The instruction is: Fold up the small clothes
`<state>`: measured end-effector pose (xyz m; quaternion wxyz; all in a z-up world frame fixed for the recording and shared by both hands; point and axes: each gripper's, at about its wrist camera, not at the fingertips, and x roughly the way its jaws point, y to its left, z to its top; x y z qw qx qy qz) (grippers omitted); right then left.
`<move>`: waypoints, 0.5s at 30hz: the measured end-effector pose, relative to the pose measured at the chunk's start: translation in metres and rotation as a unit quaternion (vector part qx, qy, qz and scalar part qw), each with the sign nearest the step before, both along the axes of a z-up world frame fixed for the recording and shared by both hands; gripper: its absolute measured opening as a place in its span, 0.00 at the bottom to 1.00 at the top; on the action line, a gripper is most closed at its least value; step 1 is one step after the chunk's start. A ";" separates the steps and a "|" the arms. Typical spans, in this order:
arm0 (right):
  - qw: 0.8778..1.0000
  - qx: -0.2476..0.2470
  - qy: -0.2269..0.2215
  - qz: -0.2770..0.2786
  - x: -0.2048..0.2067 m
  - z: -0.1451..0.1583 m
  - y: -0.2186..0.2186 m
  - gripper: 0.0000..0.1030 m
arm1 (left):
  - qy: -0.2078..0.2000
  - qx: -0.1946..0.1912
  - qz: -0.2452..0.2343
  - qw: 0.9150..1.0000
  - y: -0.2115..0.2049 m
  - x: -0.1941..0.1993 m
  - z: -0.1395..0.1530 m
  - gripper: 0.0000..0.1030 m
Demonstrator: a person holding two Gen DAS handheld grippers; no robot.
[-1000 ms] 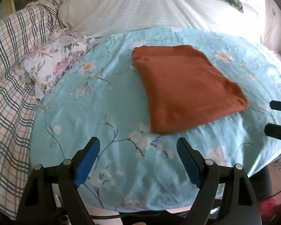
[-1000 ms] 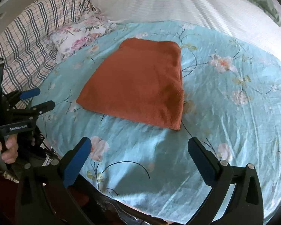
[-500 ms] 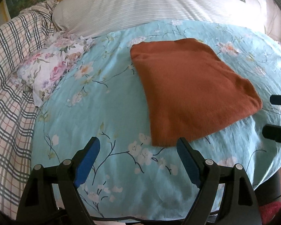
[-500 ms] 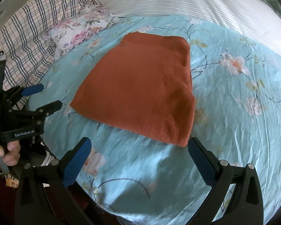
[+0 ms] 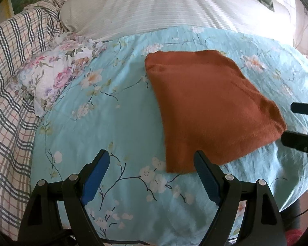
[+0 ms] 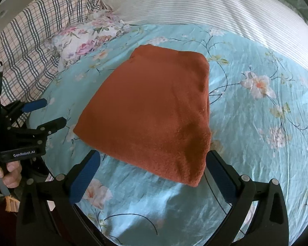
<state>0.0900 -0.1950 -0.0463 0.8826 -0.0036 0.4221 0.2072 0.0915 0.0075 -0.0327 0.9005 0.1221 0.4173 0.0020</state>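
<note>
Altogether, one rust cloth [image 5: 207, 110], folded to a rough rectangle, lies flat on the blue floral sheet [image 5: 113, 127] of the bed, near the sheet's middle. Two tongs are mine: the left tongs [image 5: 152, 176] and the right tongs [image 6: 154, 176], each with two blue pads. Both are released, jaws spread wide, nothing between the pads; neither touches the cloth. One flowered pillow [image 5: 51, 78] sits at the sheet's left edge, one plaid blanket [image 5: 8, 102] lies beyond it, and one striped white cover [image 5: 154, 6] lies behind the sheet.

Compared with a second ago, the cloth fills more of both views: both tongs have come closer to its near edge. In the left view its near corner now sits just above my right-hand pad; in the right view the near edge now reaches down between the two pads. The fold itself is unchanged, and the jaw spread is unchanged.

Hidden or cut off: in the left view only the two fingertips of the right tongs show at the right border. In the right view the left tongs appear at the left border, with my hand [image 6: 6, 174] on the handle partly cropped. Whether the cloth is a garment or a towel I cannot tell.
</note>
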 end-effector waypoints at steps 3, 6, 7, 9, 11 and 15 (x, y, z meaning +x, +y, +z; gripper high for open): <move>1.000 0.000 0.001 0.000 0.000 0.000 0.000 1.00 | -0.002 -0.006 -0.002 1.000 0.000 -0.001 0.002 0.82; 1.000 0.001 0.001 -0.002 -0.002 -0.001 0.002 1.00 | -0.003 -0.010 -0.002 1.000 -0.002 -0.002 0.003 0.82; 1.000 0.001 0.002 -0.002 -0.002 -0.001 0.002 1.00 | -0.003 -0.011 -0.002 1.000 -0.002 -0.003 0.004 0.82; 1.000 0.001 0.002 -0.001 -0.001 -0.001 0.002 1.00 | -0.004 -0.014 -0.002 1.000 -0.002 -0.003 0.004 0.82; 1.000 0.001 0.002 0.001 0.000 -0.001 0.001 1.00 | -0.003 -0.020 -0.003 1.000 -0.002 -0.005 0.005 0.82; 1.000 0.002 0.001 0.000 -0.001 -0.001 0.002 1.00 | -0.006 -0.025 -0.004 1.000 -0.004 -0.009 0.008 0.82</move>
